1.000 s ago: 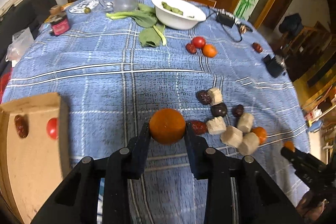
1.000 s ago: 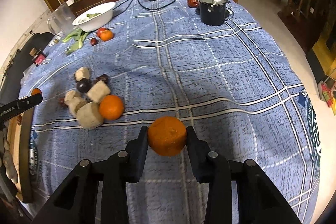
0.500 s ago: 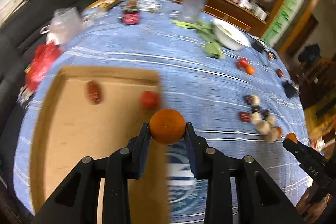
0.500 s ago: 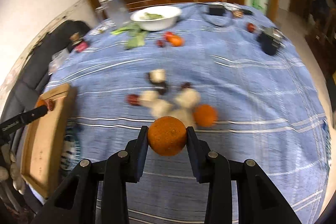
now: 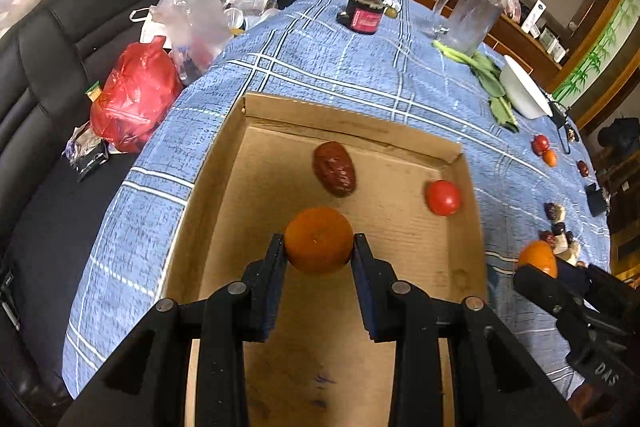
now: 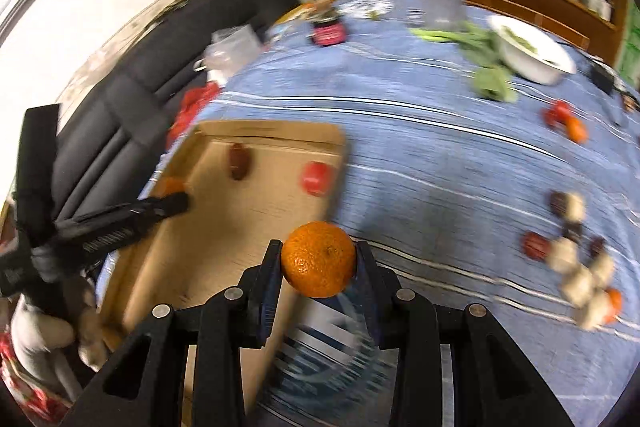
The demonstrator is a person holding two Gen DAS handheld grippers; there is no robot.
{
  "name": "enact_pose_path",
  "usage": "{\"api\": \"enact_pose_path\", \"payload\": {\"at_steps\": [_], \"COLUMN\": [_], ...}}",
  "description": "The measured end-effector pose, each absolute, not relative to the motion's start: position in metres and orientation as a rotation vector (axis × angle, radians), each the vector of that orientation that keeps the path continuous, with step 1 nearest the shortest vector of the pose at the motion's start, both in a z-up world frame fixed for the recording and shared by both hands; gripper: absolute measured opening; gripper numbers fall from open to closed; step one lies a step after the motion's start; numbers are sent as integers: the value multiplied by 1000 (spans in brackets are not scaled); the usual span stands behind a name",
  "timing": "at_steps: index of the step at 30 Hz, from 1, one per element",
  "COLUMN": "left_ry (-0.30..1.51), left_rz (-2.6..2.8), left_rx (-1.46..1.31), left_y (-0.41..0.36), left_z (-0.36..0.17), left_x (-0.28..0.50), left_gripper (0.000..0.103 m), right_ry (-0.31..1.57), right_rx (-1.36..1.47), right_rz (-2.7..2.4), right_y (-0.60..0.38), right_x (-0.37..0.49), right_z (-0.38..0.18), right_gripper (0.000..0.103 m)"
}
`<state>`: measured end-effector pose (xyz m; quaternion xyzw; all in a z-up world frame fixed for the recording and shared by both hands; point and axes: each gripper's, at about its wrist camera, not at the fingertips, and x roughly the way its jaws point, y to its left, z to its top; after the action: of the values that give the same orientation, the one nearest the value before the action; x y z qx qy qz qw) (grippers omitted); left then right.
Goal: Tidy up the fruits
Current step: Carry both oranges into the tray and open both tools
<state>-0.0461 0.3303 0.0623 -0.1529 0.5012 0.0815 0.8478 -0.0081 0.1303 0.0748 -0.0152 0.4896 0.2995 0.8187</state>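
Gripping a mandarin (image 5: 319, 240), the left gripper (image 5: 319, 247) is held over the cardboard tray (image 5: 256, 115), where a red date (image 5: 334, 169) and a cherry tomato (image 5: 442, 197) are already sat. Another mandarin (image 6: 318, 259) is clamped in the right gripper (image 6: 318, 263), just above the tray's edge on the blue-checked worktop (image 6: 440, 163).

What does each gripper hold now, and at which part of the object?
Each holds a mandarin, pinched at its two opposite sides. The left gripper holds one mandarin above the cardboard box; the right gripper holds another mandarin.
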Motion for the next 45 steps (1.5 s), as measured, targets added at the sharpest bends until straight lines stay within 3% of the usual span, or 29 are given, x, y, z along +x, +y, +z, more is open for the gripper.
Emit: {"api": "enact_pose_path", "payload": {"at_steps": [8, 30, 33, 36, 38, 45], "left_ry": [1105, 1132, 1112, 1089, 1077, 1025], "left_rz": [145, 110, 145, 168, 191, 208], "left_rx": [-343, -331, -315, -283, -253, -122], "left_y": [350, 340, 340, 335, 328, 280], "left_z": [40, 36, 47, 61, 71, 101], "left_x": [-20, -9, -15, -20, -24, -39], "left_gripper": [32, 33, 43, 52, 65, 69], "right_ry": [1079, 1095, 1080, 1061, 1050, 1039], "right_rx": [-114, -161, -129, -102, -78, 10], "right_rz": [642, 592, 595, 590, 584, 534], "right_y": [187, 193, 185, 176, 167, 120], "right_x": [8, 21, 18, 13, 10, 1], "right_z": [46, 27, 35, 44, 49, 62], "right_gripper": [39, 43, 52, 52, 52, 52]}}
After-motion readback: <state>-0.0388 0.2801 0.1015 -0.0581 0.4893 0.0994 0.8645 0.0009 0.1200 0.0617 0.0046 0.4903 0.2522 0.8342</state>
